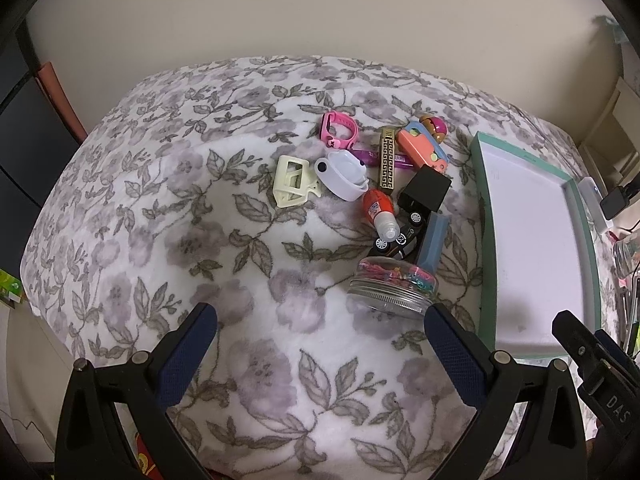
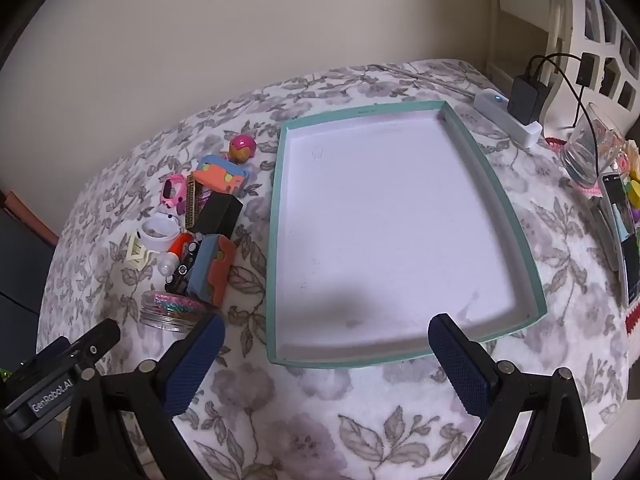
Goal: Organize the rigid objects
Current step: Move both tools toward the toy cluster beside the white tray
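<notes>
Left wrist view – left gripper [image 1: 320, 332] spread, tilted down, right gripper [image 2: 326, 342] likewise, seemingly above tray [image 2: 496, 188].

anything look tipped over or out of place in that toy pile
Yes. The orange glue bottle lies on its side, and the toy car looks flipped, wheels showing. The pile sits jumbled on the floral blanket beside the teal tray, which holds nothing yet.
</notes>
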The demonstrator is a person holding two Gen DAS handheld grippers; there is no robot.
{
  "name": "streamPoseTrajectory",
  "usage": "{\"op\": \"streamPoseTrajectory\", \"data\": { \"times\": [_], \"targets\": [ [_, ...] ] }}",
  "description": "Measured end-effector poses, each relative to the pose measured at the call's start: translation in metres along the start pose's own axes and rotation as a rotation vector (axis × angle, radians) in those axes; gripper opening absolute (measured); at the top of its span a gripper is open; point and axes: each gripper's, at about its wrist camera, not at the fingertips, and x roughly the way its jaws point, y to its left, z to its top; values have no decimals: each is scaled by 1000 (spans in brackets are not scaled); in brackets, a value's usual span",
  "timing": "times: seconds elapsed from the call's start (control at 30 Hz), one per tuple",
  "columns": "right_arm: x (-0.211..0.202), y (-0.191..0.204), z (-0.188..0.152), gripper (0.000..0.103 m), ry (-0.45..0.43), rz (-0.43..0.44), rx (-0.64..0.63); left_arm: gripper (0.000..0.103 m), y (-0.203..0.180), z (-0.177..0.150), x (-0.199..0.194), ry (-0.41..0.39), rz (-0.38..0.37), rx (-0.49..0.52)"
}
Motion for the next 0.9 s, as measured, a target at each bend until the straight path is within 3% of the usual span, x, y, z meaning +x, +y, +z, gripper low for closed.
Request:
{"op": "streamPoseTrajectory", "data": {
  "times": [0.57,0.77,0.9],
  "targets": [
    [5,7,1,103,10,9,-22,103,4,4,3,21,24,-21],
    [14,31,4,103,32,82,-87,103,16,9,19,49,81,-68],
    [18,56,5,103,-8,93,-185,103,29,13,36,86,99,-119]
  ]
}}
